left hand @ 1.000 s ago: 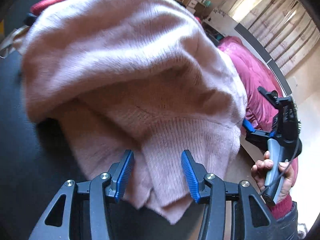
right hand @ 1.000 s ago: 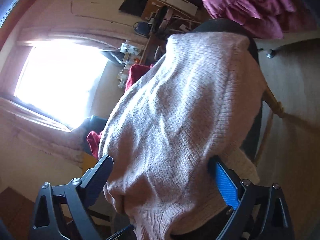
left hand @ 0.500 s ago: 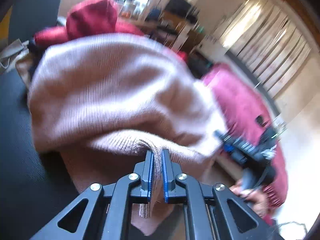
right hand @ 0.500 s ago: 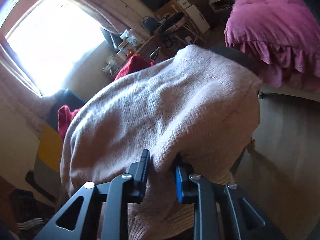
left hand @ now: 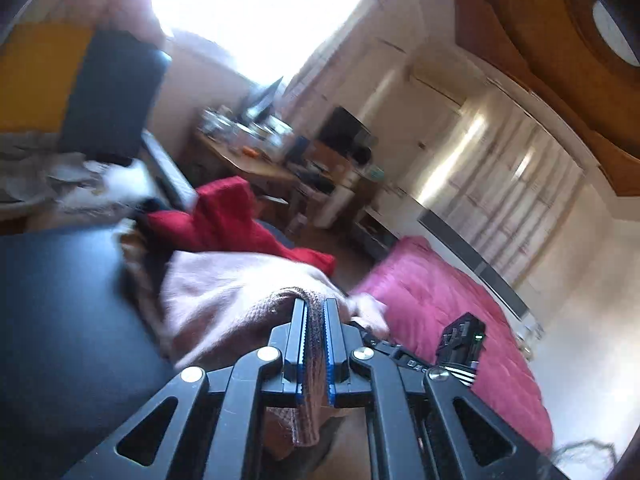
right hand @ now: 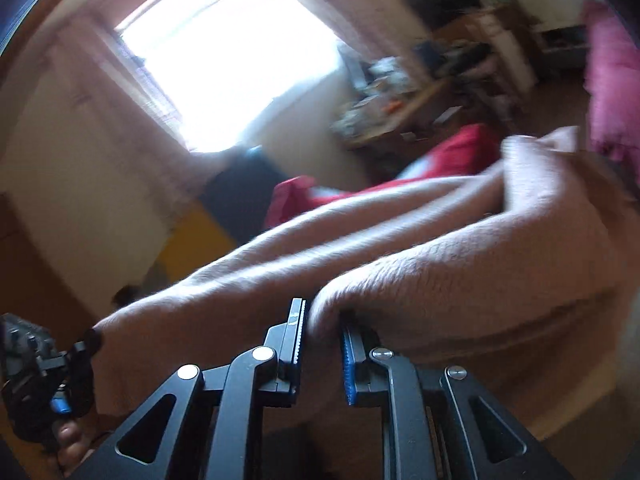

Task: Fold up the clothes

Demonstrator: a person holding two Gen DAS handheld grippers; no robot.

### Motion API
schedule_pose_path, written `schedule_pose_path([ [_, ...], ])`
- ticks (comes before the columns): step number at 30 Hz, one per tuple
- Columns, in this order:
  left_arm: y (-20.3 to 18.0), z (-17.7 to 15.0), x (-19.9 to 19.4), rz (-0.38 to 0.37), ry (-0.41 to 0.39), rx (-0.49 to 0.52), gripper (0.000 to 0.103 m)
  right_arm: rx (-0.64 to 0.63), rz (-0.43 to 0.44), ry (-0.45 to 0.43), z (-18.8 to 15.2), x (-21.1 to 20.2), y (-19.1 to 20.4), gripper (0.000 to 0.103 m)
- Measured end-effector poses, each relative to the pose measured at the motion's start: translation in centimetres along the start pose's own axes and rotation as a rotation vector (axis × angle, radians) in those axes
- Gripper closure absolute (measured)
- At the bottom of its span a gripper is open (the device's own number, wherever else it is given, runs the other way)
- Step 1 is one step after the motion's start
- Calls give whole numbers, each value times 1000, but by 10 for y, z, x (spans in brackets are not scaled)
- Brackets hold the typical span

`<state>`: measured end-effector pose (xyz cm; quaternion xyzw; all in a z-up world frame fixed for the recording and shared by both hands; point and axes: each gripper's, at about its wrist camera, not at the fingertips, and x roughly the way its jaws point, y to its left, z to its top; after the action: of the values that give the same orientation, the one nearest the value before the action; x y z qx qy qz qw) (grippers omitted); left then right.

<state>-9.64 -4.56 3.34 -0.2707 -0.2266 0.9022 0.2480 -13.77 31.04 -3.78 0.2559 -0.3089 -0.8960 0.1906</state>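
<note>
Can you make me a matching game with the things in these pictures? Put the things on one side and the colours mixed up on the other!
Things:
1. sweater held in the left gripper and right gripper
2. bedspread
3. garment behind the sweater
4. finger pads

Colours:
A. blue
B. red
C. pale pink
D. magenta

Pairs: 1-C, 2-D, 3-B, 4-A

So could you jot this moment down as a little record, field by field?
garment: pink sweater, bunched and lifted
left gripper: shut on the sweater's ribbed edge
right gripper: shut on a fold of the sweater
behind sweater: red garment
surface: black
background: pink bedspread, cluttered desk, bright window
image: blurred by motion
</note>
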Motion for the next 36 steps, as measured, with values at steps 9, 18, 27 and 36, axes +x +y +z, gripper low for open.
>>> schedule_pose_path([
  [9,95,-28,-146,237,-145,-167,103,-118,339,185,-65,63,147,90],
  [18,161,-75,-239,478,-148,-223,103,-291,96,384,-158,129,212,43],
  [27,168,-156,-170,331,153,-256,92,-473,-170,671,-220,122,107,26],
  [36,150,-221,-156,294,373,-264,73,-789,-144,613,-258,100,106,0],
])
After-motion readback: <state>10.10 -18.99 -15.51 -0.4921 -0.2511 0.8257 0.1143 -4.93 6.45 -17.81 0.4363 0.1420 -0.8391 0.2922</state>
